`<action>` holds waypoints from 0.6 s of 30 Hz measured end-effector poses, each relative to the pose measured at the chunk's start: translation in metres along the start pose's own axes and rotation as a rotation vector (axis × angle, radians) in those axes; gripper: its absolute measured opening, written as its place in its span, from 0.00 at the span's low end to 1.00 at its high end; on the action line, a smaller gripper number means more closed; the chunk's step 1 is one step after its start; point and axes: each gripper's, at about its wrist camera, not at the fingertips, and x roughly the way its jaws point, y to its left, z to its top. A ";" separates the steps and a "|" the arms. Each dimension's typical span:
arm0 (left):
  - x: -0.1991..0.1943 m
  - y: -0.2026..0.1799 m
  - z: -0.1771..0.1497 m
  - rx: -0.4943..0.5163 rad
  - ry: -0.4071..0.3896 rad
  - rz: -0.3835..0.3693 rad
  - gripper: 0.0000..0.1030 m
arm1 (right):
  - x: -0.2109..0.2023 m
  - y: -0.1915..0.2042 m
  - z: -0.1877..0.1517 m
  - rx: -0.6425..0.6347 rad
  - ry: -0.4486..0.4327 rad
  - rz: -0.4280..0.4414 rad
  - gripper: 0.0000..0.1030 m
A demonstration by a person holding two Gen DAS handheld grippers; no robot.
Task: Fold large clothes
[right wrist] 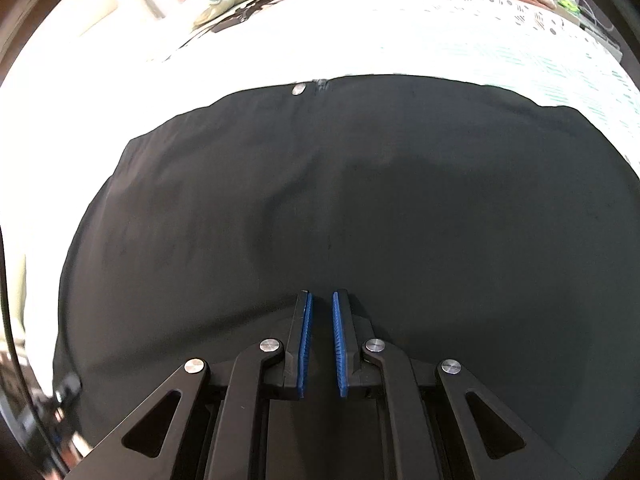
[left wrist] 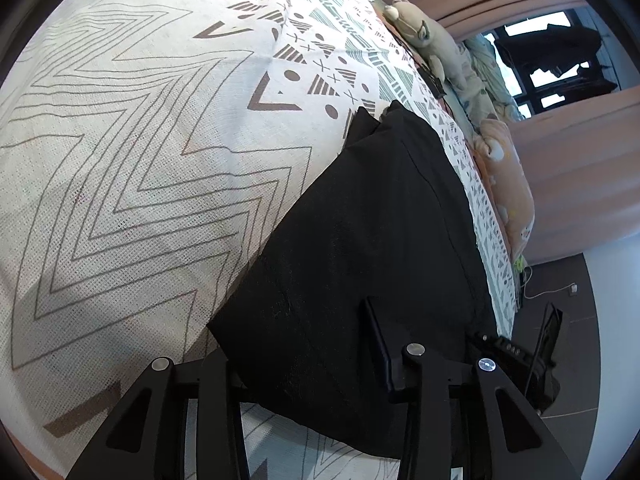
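Trousers [right wrist: 340, 208] lie flat on the bed [left wrist: 140, 140], mid-fold: left tongs [left wrist: 304, 344] half-open astride a corner, right tongs [right wrist: 321, 300] nearly together on nothing; next, pinch an edge

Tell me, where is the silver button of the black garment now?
In the right wrist view the silver button sits at the far edge of the black garment, beside the zipper top, next to the white bedspread.
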 end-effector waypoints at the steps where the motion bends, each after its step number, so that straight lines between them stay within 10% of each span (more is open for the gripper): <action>1: -0.001 -0.003 -0.001 0.020 -0.004 0.010 0.41 | 0.002 -0.002 0.006 0.008 -0.003 0.004 0.09; 18: 0.007 -0.008 -0.004 -0.001 -0.014 0.049 0.42 | 0.016 -0.035 0.067 0.021 -0.065 0.085 0.05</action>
